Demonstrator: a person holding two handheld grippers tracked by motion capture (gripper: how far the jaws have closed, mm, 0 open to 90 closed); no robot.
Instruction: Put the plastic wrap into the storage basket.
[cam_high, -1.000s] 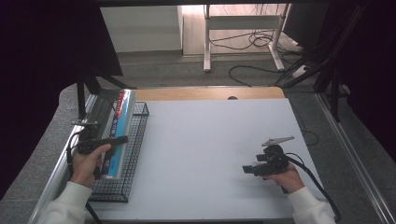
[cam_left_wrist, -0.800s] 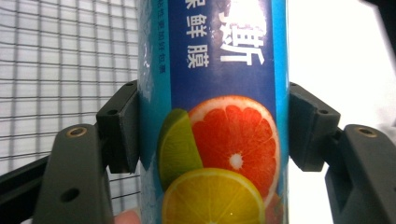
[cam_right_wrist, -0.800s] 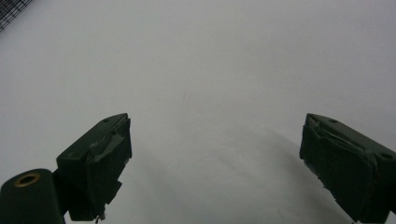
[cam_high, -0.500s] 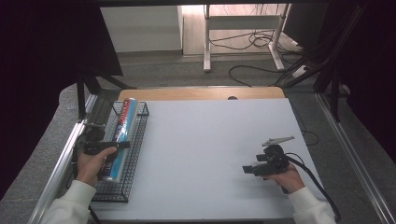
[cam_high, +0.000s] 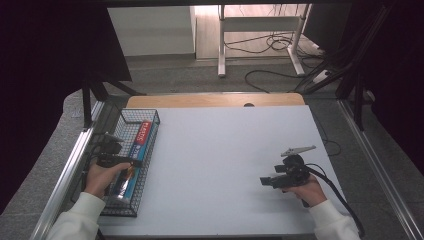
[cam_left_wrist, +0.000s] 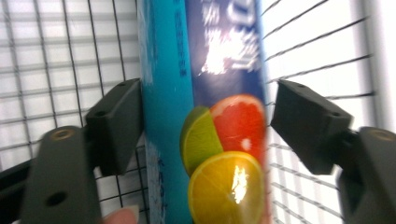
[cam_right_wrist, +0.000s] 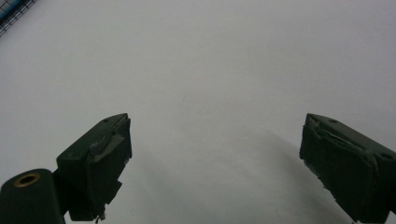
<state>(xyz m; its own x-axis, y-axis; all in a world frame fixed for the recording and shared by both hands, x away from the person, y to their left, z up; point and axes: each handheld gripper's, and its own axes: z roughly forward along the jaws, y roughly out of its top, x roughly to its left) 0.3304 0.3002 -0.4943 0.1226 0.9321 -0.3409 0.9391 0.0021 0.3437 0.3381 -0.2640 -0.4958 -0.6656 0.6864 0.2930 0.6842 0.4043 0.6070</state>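
Observation:
A long blue and teal box (cam_high: 142, 134) with citrus fruit printed on it (cam_left_wrist: 224, 70) lies lengthwise in a black wire basket (cam_high: 131, 212) at the table's left edge. My left gripper (cam_high: 134, 161) reaches over the basket. In the left gripper view its jaws (cam_left_wrist: 205, 126) straddle the box: the left jaw touches the teal side and the right jaw stands a thin gap off. It is open. My right gripper (cam_high: 263, 181) rests low at the table's front right, pointing left. It stands open (cam_right_wrist: 215, 154) over bare white tabletop.
The white tabletop (cam_high: 225, 150) stretches between the basket and the right hand. A wooden strip (cam_high: 215, 100) runs along its far edge, with metal rails at both sides. A corner of the basket (cam_right_wrist: 11, 11) appears in the right gripper view.
The left gripper brought the box nearer the person and down into the basket, and its jaws have come apart around it. The right gripper has not moved.

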